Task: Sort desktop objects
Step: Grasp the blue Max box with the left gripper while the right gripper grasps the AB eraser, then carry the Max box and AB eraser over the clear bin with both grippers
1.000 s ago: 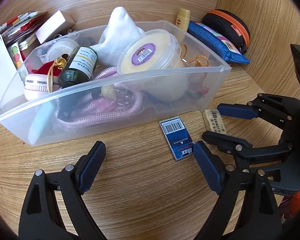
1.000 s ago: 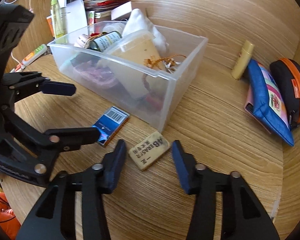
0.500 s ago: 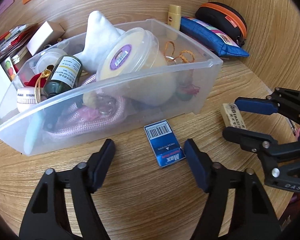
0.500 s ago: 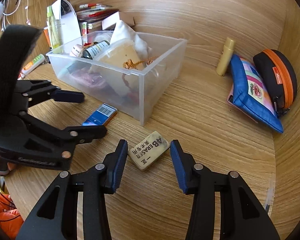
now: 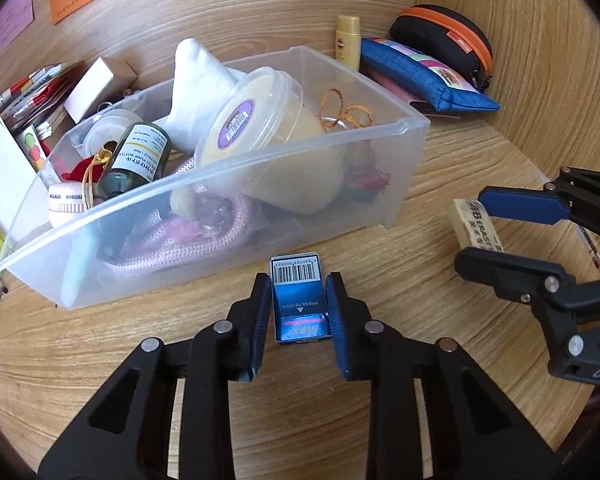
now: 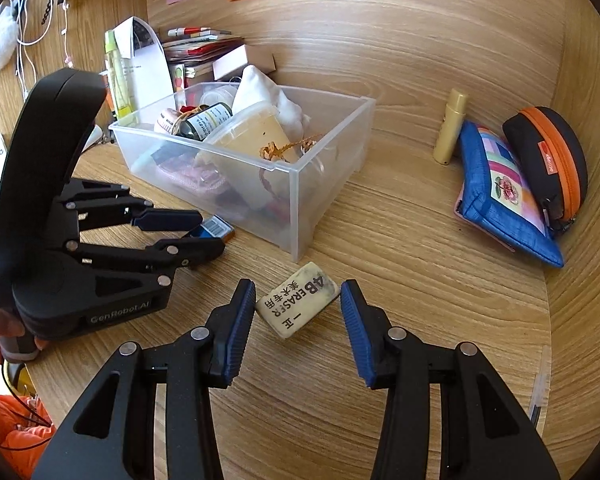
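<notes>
A small blue staple box (image 5: 298, 304) with a barcode lies on the wooden desk just in front of a clear plastic bin (image 5: 220, 176). My left gripper (image 5: 299, 284) is closing on it, and both blue pads touch the box's long sides. A white eraser (image 6: 296, 306) printed "4B ERASER" lies askew on the desk off the bin's near corner. My right gripper (image 6: 298, 286) stands open around it, pads a little off its ends. The bin holds a cream tub, a dark bottle, pink rope and white cloth.
A blue zip pouch (image 6: 500, 192), a black case with an orange zip (image 6: 548, 152) and a yellow tube (image 6: 450, 128) lie against the curved wooden wall at right. Books and papers (image 6: 204, 48) are stacked behind the bin. A hand (image 6: 4, 328) grips the left gripper.
My left gripper's jaws have closed from wide open onto the staple box, now centred between them. The right gripper has kept its width around the eraser and drawn back slightly.
</notes>
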The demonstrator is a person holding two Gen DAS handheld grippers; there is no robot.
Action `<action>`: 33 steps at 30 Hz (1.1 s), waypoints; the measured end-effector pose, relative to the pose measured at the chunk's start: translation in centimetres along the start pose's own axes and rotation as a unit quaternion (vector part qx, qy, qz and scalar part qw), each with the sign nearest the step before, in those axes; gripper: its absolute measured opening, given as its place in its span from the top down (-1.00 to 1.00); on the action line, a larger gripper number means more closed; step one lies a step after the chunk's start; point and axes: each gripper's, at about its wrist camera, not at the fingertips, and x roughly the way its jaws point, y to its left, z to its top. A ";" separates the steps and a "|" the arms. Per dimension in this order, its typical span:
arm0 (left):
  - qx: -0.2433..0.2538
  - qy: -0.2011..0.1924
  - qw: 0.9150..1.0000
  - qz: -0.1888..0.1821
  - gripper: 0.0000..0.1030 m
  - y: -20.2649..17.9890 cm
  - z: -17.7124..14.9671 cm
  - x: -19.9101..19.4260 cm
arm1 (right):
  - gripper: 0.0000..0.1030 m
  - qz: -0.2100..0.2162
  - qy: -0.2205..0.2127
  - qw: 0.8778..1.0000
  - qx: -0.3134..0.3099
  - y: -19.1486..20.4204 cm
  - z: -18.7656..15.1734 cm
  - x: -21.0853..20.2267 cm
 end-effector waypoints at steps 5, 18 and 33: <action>0.002 -0.003 1.000 -0.007 0.47 0.2 -0.6 -0.8 | 0.21 0.003 -0.003 1.000 0.011 0.0 0.0 -0.2; -0.039 -0.047 0.998 -0.018 0.47 3.3 -1.4 -5.1 | 0.21 0.006 -0.031 0.999 0.035 0.9 0.7 -2.2; -0.076 -0.096 0.991 -0.045 0.47 9.3 -0.8 -9.7 | 0.21 0.012 -0.073 0.997 0.018 3.8 4.7 -3.2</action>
